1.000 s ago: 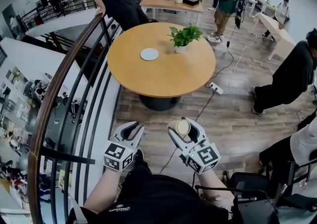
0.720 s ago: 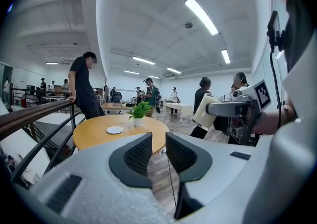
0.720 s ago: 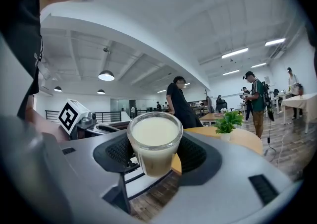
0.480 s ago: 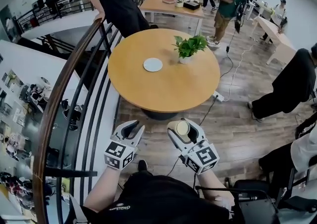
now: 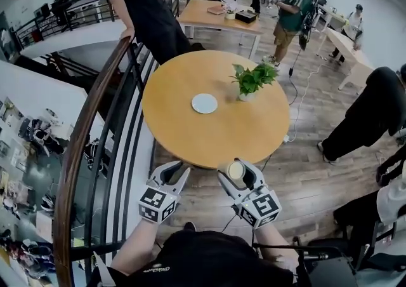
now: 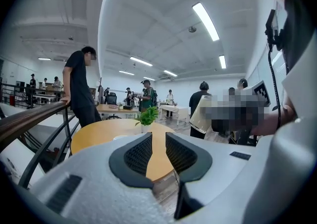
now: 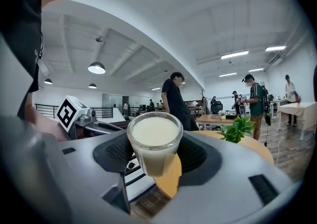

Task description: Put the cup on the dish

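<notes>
A clear cup [image 5: 236,170] of creamy liquid is held upright, with my right gripper [image 5: 237,171] shut on it, just short of the near edge of the round wooden table [image 5: 190,133]. In the right gripper view the cup [image 7: 154,141] sits between the black pads [image 7: 115,152]. The white dish [image 5: 204,103] lies near the table's middle, left of a potted plant [image 5: 251,80]. My left gripper [image 5: 173,173] hovers beside the right one, jaws slightly apart and empty. Through its jaws [image 6: 158,141] I see the table [image 6: 94,136], the dish [image 6: 121,137] and the plant [image 6: 147,117].
A curved wooden railing [image 5: 95,127] with black bars runs along the left, with a drop beyond it. A person in black [image 5: 143,6] leans on it behind the table. Another person [image 5: 371,114] stands at the right. A cable [image 5: 298,105] crosses the wooden floor.
The table, dish and plant have come closer and lower in the head view. Both grippers keep their places, and the cup stays in the right one.
</notes>
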### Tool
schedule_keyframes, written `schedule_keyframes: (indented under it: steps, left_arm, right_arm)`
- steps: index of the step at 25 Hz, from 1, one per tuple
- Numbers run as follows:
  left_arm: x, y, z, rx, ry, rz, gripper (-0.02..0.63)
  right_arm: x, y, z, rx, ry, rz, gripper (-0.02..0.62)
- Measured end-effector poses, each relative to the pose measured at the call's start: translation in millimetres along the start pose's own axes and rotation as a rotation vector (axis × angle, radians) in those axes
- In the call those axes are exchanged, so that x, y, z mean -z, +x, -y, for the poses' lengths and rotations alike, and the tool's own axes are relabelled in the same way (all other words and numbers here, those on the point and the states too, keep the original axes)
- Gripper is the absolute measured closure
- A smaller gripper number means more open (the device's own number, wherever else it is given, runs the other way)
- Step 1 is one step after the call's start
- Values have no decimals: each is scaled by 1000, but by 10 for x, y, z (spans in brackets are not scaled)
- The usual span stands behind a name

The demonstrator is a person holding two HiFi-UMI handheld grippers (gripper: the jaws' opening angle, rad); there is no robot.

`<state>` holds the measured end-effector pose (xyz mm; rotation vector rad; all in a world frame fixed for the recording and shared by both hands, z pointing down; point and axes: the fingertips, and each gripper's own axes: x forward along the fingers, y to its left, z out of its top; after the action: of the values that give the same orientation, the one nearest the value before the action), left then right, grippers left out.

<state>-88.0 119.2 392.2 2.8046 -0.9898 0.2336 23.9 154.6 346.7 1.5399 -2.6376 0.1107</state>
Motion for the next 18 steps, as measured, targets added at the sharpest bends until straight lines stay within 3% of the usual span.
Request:
schedule_keyframes:
  steps: [6,18]
  left_arm:
    - [-5,8,-401,25,-14,-9,517]
    - [47,432,-584,50,0,-42,517]
  right_arm:
    - [-34,318,-29,42,10,-17,337]
    - [98,674,257,35,36,-13,337]
